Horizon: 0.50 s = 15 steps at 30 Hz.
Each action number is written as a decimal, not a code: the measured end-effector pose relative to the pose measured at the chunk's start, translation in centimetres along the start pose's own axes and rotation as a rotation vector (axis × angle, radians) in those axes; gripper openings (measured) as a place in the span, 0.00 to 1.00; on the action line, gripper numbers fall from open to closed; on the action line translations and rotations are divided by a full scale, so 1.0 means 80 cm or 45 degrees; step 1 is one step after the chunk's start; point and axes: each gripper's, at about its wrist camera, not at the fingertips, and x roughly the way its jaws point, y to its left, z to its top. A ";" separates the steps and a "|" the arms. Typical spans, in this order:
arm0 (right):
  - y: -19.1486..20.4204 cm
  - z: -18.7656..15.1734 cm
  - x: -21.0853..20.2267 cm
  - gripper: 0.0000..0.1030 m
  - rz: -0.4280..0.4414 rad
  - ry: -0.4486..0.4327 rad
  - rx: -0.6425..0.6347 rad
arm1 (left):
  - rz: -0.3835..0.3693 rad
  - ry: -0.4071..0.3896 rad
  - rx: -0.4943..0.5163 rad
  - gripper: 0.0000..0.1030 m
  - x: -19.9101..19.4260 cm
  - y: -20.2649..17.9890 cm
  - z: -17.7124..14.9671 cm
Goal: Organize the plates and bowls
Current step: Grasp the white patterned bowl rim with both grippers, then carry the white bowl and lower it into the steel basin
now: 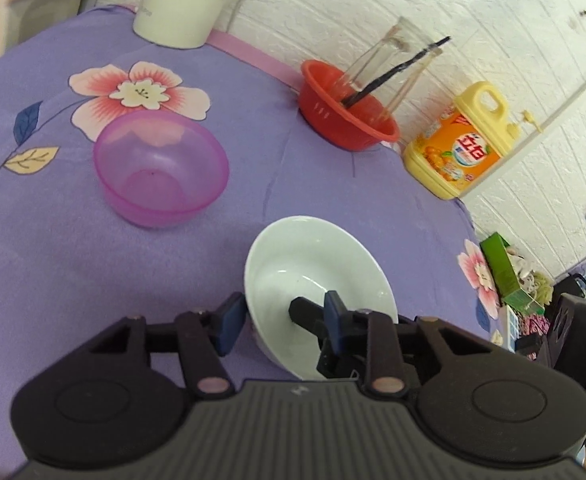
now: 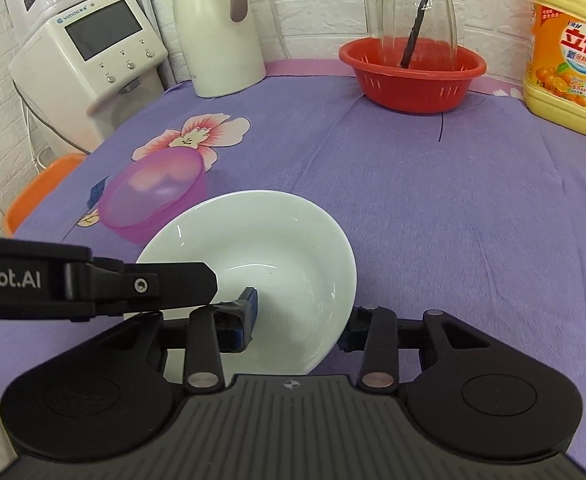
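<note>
"立白" on yellow detergent bottle [image 2: 569, 48], "obot.AI" on left tongs [image 2: 235, 300], "vimoo" on white appliance [image 2: 89, 56]

White bowl [image 2: 269, 248], translucent pink bowl [image 1: 161, 168], purple floral tablecloth [image 1: 53, 260], seemingly slotted red basket [image 2: 411, 76]

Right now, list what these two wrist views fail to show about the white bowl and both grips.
- White bowl underside: whether it rests on the purple cloth is hidden by its own wall in both views.
- Right gripper: its outer pad sits behind the bowl's rim in the right wrist view.
- Left gripper: in the right wrist view, its own arm covers the fingertips.
- Pink bowl: near side hidden by the white bowl.
</note>
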 end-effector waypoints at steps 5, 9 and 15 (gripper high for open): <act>0.016 -0.021 -0.054 0.69 -0.038 -0.041 -0.011 | -0.060 -0.015 0.044 0.28 -0.049 -0.023 -0.033; 0.026 -0.053 -0.108 0.69 -0.080 -0.084 -0.013 | -0.114 -0.014 0.094 0.28 -0.090 -0.040 -0.070; 0.038 -0.124 -0.181 0.76 -0.144 -0.124 -0.003 | -0.194 0.012 0.165 0.28 -0.140 -0.059 -0.146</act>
